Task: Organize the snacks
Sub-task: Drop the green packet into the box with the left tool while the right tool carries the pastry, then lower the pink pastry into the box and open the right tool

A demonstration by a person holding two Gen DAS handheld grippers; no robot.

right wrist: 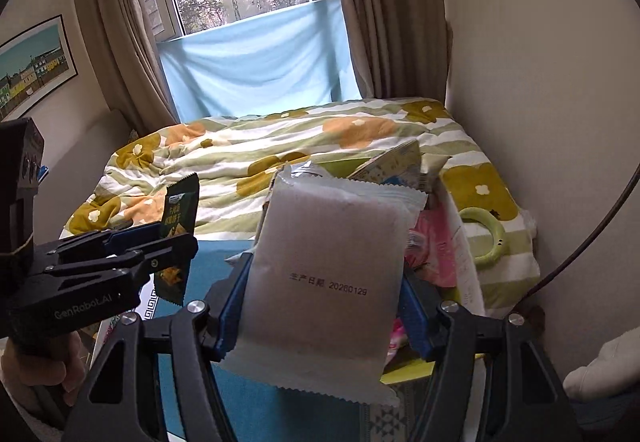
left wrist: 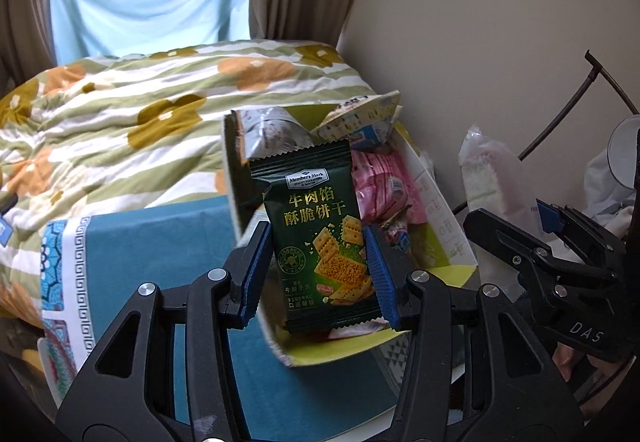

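My left gripper (left wrist: 318,274) is shut on a dark green cracker packet (left wrist: 320,230), held upright over the open yellow-green cardboard box (left wrist: 444,226) full of snack packets. The packet and the left gripper also show in the right wrist view (right wrist: 176,226) at the left. My right gripper (right wrist: 324,306) is shut on a white frosted snack packet (right wrist: 324,274) with a printed date, held in front of the same box (right wrist: 464,266). In the left wrist view the right gripper (left wrist: 516,238) holds that white packet (left wrist: 486,178) at the right of the box.
The box stands on a teal patterned cloth (left wrist: 160,242) beside a bed with a flowered quilt (left wrist: 120,122). Pink packets (left wrist: 384,182) and silver packets (left wrist: 272,134) fill the box. A wall is at the right, a green ring (right wrist: 488,238) lies on the quilt.
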